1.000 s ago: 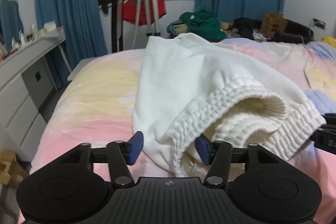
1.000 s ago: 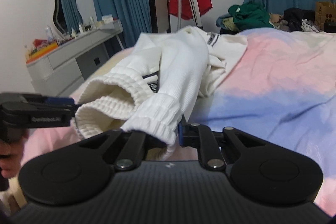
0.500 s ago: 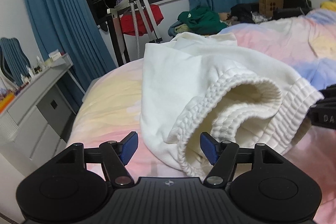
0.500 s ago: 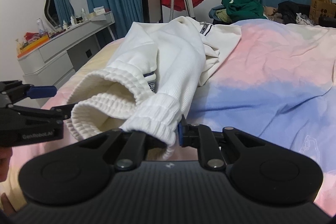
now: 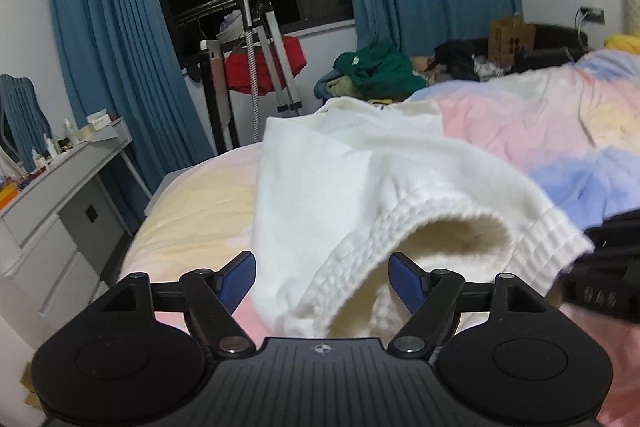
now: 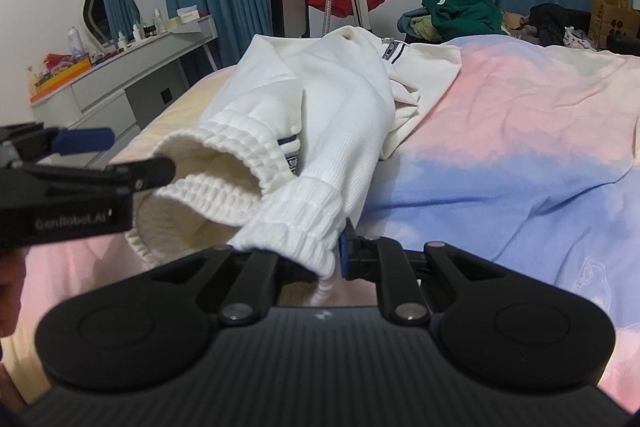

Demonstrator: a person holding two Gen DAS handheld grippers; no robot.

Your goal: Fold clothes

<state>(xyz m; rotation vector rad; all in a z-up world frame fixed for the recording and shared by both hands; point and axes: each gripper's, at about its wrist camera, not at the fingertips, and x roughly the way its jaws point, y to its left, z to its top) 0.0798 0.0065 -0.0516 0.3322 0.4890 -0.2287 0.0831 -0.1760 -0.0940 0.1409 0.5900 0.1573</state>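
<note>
A white sweatshirt point(image 5: 344, 167) lies lengthwise on the pastel bedspread point(image 5: 540, 123), its ribbed hem open toward me. My left gripper point(image 5: 322, 277) is open, its blue pads on either side of the hem's left edge, not closed on it. In the right wrist view the sweatshirt point(image 6: 320, 99) stretches away, and my right gripper point(image 6: 320, 247) is shut on its ribbed cuff point(image 6: 300, 223), held slightly above the bed. The left gripper point(image 6: 100, 155) shows at that view's left edge, open.
A grey dresser point(image 6: 116, 91) with bottles and a mirror stands left of the bed. A garment steamer stand point(image 5: 256, 39) with a red cloth is by the window. A green clothes pile point(image 5: 376, 71) and a cardboard box point(image 5: 512, 37) lie beyond the bed.
My left gripper has opened wider and tilted upward around the hem's edge. The right gripper keeps hold of the cuff and has lifted a little.
</note>
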